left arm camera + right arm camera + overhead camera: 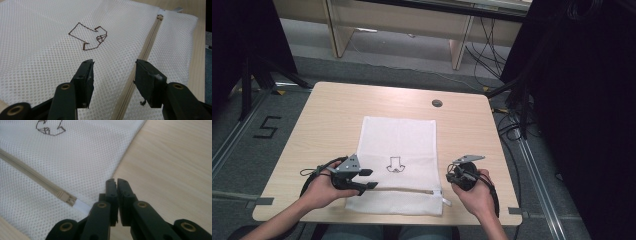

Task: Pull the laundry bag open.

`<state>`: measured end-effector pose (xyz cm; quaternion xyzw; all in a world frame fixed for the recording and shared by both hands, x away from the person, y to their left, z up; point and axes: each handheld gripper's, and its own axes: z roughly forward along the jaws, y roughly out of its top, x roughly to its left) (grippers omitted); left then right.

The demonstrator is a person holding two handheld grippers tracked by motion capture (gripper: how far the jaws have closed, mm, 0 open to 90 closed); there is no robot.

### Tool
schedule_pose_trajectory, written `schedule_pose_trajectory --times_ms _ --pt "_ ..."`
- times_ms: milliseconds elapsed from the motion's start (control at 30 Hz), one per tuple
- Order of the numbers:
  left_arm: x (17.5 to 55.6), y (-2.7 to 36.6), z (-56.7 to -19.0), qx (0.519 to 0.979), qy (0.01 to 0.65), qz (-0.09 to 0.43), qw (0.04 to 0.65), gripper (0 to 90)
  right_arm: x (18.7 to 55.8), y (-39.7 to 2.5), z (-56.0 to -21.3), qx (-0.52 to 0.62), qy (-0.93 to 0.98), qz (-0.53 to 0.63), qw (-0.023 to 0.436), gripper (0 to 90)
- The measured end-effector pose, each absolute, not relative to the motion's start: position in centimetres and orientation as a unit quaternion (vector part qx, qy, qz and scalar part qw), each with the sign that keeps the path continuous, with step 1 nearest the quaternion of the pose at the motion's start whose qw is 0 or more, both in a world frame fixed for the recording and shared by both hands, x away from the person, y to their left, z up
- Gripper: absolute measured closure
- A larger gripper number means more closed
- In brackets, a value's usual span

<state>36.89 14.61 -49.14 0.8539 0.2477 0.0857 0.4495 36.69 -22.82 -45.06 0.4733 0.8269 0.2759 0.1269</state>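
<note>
**Both grippers at the mesh bag's zipper end**

A white mesh bag [398,165] lies flat on the tabletop [327,115], its zippered end reaching the near edge. My left gripper [113,75] hovers over the bag's left side with jaws spread apart, straddling the beige zipper [142,55]. My right gripper [116,185] sits at the bag's right edge, jaws pressed together on nothing, just beside the white zipper pull [82,206]. A small brown drawing [88,37] marks the bag's middle.

Grey floor [257,145], black curtains [582,100]
</note>
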Motion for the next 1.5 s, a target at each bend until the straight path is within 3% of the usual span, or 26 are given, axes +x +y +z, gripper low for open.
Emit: schedule_pose_trajectory --times_ms 300,667,1067,1500 --pt "36.7 13.6 -49.1 0.857 0.240 0.083 0.449 50.2 36.4 -21.8 -45.5 0.452 0.844 0.261 0.121 90.0" --pt "36.0 12.1 -49.4 0.860 0.232 0.057 0.450 49.9 36.2 -20.4 -46.2 0.460 0.851 0.246 0.064 90.0" --pt "36.1 10.5 -49.4 0.864 0.219 0.047 0.451 49.0 36.6 -19.7 -47.9 0.455 0.867 0.201 0.038 90.0" --pt "36.4 9.5 -49.4 0.864 0.217 0.032 0.452 48.0 36.7 -19.4 -48.2 0.453 0.868 0.200 0.043 90.0"
